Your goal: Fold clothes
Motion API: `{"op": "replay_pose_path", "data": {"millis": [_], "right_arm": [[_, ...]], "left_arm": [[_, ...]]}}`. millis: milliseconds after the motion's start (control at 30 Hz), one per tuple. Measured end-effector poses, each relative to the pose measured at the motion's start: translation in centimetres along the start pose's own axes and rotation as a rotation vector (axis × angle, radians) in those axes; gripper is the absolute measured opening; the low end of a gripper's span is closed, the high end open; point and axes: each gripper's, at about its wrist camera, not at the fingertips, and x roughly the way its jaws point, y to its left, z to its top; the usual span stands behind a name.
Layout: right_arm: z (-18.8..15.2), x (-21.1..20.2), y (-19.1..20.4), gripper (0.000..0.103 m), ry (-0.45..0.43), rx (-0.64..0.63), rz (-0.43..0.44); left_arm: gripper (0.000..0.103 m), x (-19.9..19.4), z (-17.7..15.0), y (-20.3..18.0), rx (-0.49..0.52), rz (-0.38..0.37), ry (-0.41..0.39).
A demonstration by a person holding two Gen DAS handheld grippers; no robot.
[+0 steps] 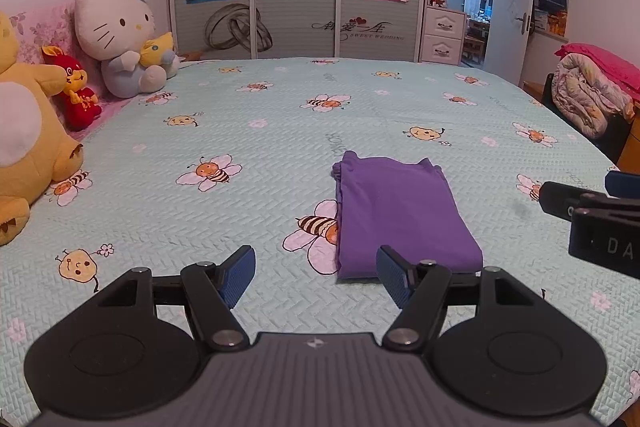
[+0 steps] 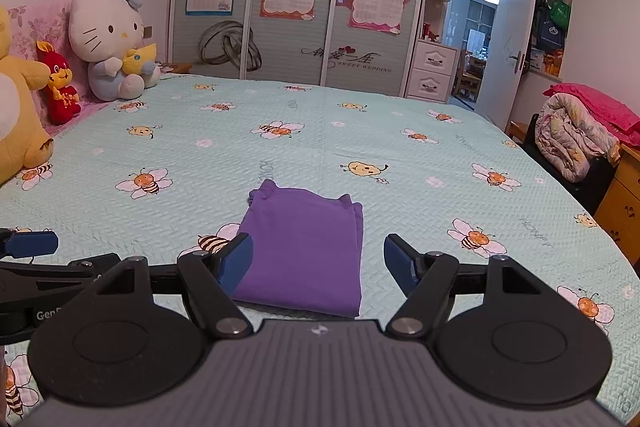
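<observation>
Mint-green quilted bedspread point(image 1: 248, 155) printed with bees, purple garment point(image 2: 300, 251) laid folded flat near its front edge, left gripper point(image 1: 316, 273) and right gripper point(image 2: 318, 263) held above it, fingers spread, nothing grasped.

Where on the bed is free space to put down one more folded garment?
Free: the bedspread beyond the folded purple garment toward the wardrobe, and the stretch to its right, toward the rolled quilt. Crowded: the left edge, with the Hello Kitty plush, red plush and yellow plush.
</observation>
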Motion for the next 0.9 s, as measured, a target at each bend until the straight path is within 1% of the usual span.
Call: {"op": "replay_pose_path", "data": {"millis": [167,400,900], "right_arm": [[-0.2,0.2,-0.1,0.072,0.005,0.004,0.004],[-1.4,1.4,-0.5,0.072,0.043,0.015,-0.002],[-2.7,3.3,-1.0,0.072,0.085,0.03,-0.004]], "left_arm": [[0.071,0.4,-0.2,0.0,-0.002,-0.006,0.014],[0.071,1.4,-0.8,0.0,-0.01,-0.004,0.043],[0.071,2.6,-0.9,-1.1,0.008,-0.011,0.063]]}}
